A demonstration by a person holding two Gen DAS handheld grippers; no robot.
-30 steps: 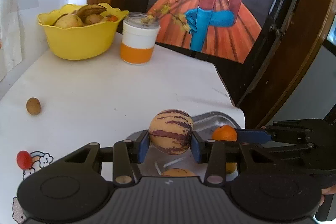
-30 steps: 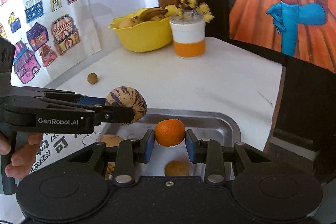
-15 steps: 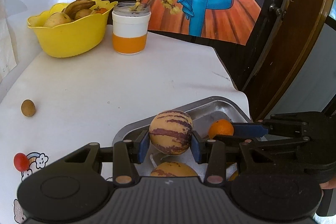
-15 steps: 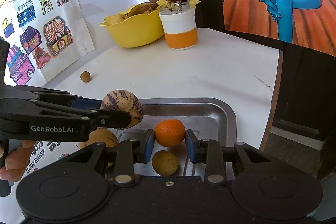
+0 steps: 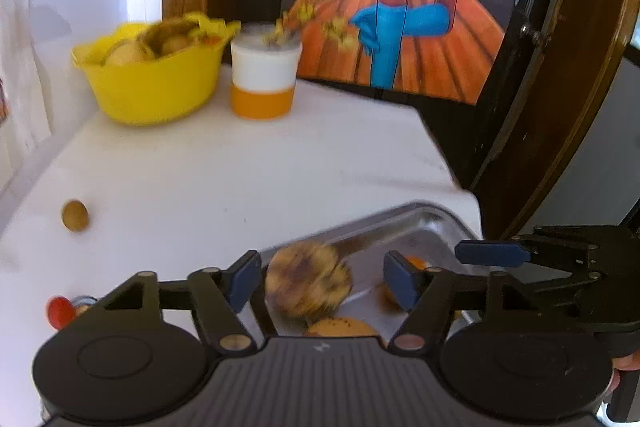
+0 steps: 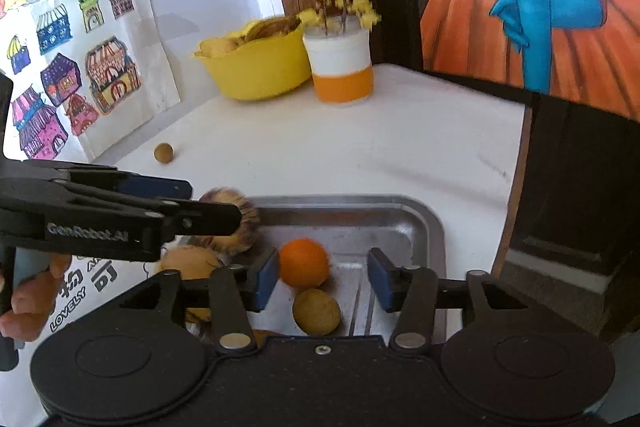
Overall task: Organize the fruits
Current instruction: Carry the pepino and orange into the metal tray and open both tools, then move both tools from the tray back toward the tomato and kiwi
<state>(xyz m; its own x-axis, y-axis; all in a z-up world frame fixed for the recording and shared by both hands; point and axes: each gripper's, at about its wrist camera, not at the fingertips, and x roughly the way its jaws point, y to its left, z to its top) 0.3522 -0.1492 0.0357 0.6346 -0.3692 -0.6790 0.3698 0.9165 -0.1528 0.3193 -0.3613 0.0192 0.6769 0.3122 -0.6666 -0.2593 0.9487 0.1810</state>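
Over the tray: left gripper spread wide, striped melon loose between its fingers, blurred.
Right gripper: also wide; orange touches only its left finger.
Tray: already holds a small brown fruit and another tan fruit.
Risk: both fruits look released together, so they may knock each other or roll.
Around: brown ball and red fruit on the table; yellow bowl and cup well apart.

Both hand-held grippers have spread their fingers: the left hand-held gripper has released the striped melon, the right hand-held gripper the orange, over the tray.
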